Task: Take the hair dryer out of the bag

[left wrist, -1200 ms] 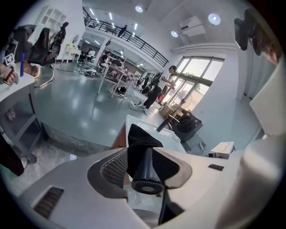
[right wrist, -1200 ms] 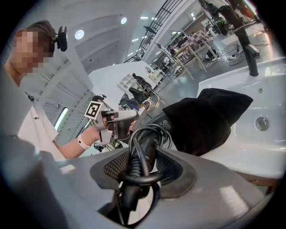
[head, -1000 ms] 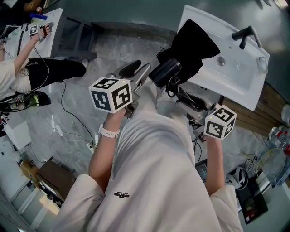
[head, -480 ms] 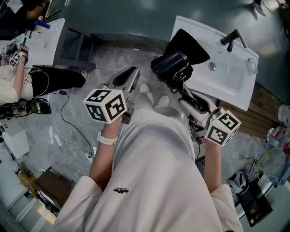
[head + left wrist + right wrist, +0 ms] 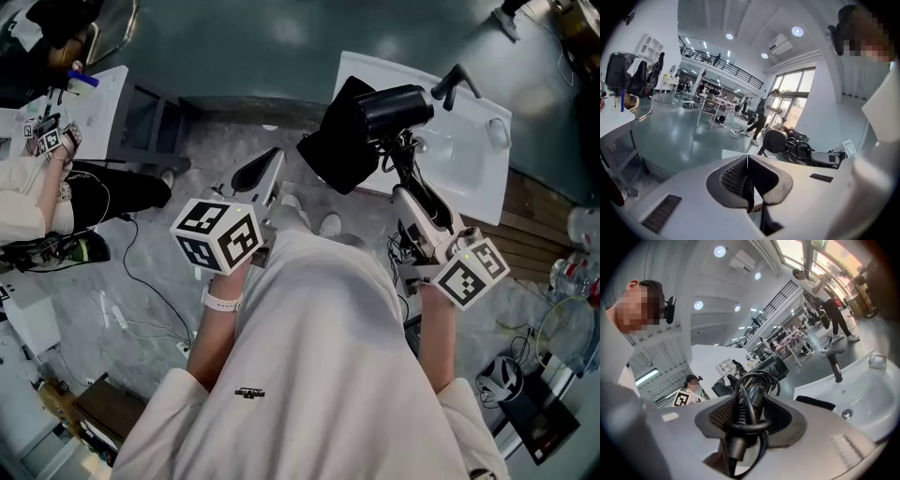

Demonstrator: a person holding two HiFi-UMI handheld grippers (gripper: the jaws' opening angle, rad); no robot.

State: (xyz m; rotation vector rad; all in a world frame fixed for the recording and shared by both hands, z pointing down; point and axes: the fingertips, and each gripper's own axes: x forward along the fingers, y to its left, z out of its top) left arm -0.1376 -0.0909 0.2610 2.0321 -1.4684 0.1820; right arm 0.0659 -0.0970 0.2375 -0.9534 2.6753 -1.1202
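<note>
While the hair dryer (image 5: pixel 396 101) is hanging in the air over the near edge of the washbasin (image 5: pixel 473 155), its handle is running down into the right gripper (image 5: pixel 412 187). That gripper's jaws are standing fairly wide and clamping the handle together with the loops of cord (image 5: pixel 754 383) wound round it. The dryer's barrel is looking clear of the black bag (image 5: pixel 337 145), which is draping over the basin's near corner just beside and below it. Whether the two are touching is not showing. The left gripper (image 5: pixel 265 169) is hovering over the floor (image 5: pixel 187 244), apart from the bag, with its jaws pressed together on nothing.

The grip is looking like the weak point. The pads are bearing partly on springy cord rather than on bare handle, and the heavy barrel is sitting well beyond the jaws. So the dryer could be twisting or sliding in the grasp during any quick swing. A loose loop of cord could be catching on the bag's mouth or on the faucet (image 5: pixel 455 80) and dragging the bag off the basin. With the left gripper empty, nothing is pinning the bag or supporting the barrel.
</note>
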